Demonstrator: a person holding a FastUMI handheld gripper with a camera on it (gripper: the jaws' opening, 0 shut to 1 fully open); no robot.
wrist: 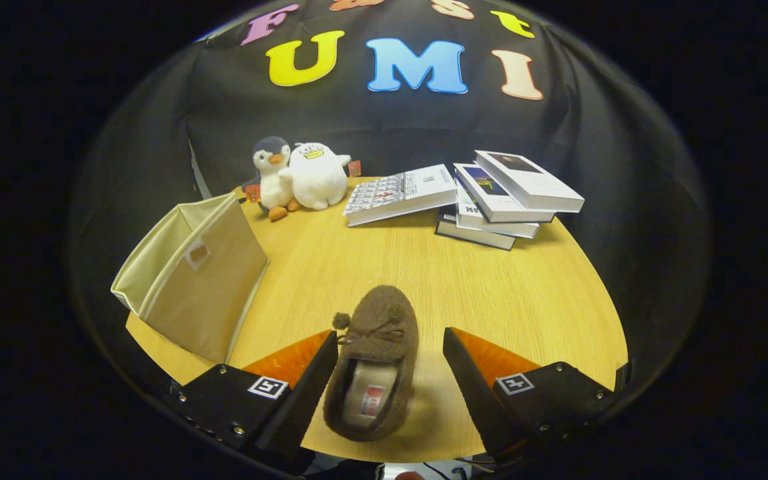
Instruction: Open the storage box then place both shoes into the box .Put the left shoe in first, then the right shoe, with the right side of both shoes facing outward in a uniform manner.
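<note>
one shoe (377,360) between the released gripper (391,373), one storage box (191,280) nearby.

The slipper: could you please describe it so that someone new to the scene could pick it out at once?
On the round wooden table, look nearest the gripper: the slipper lies between its open fingers, close against one and apart from the other. It is brown and fuzzy with a small bow, unlike the beige box, books and plush toys beyond.

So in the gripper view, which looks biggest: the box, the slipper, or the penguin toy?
1. Beige storage box
2. Brown slipper, though it lies between the open fingers, nearest the camera, so it may look oversized
3. Penguin toy, far back, so maybe undersized
</note>
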